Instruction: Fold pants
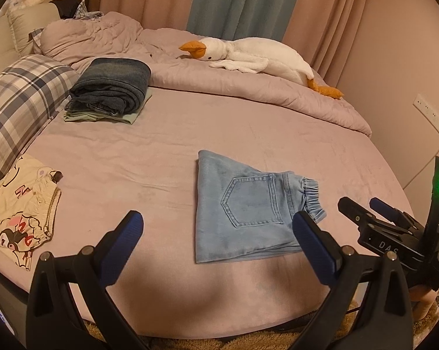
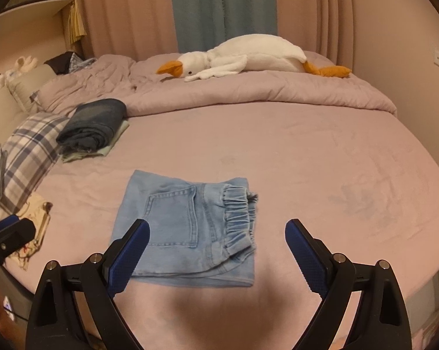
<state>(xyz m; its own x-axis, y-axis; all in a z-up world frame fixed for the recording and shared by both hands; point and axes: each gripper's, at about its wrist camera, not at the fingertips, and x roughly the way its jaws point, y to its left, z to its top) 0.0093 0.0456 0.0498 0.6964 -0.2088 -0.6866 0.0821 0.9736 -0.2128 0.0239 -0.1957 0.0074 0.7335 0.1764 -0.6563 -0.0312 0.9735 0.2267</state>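
While both grippers hover with jaws spread and empty, the pants (image 2: 187,230) lie folded into a pale-blue denim square on the bed (image 2: 321,175), back pocket up, elastic waistband bunched rightward, just ahead of the right gripper (image 2: 216,233) and right of the left gripper (image 1: 216,224)

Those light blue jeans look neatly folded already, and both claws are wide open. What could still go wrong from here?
The folded light blue denim pants lie near the edge of the pink bed sheet, so a nudge might push them off. The gathered elastic cuffs on top sit loosely and may spring open if lifted by one layer. The open right gripper and open left gripper hover close above; lowering either carelessly could wrinkle the fold.
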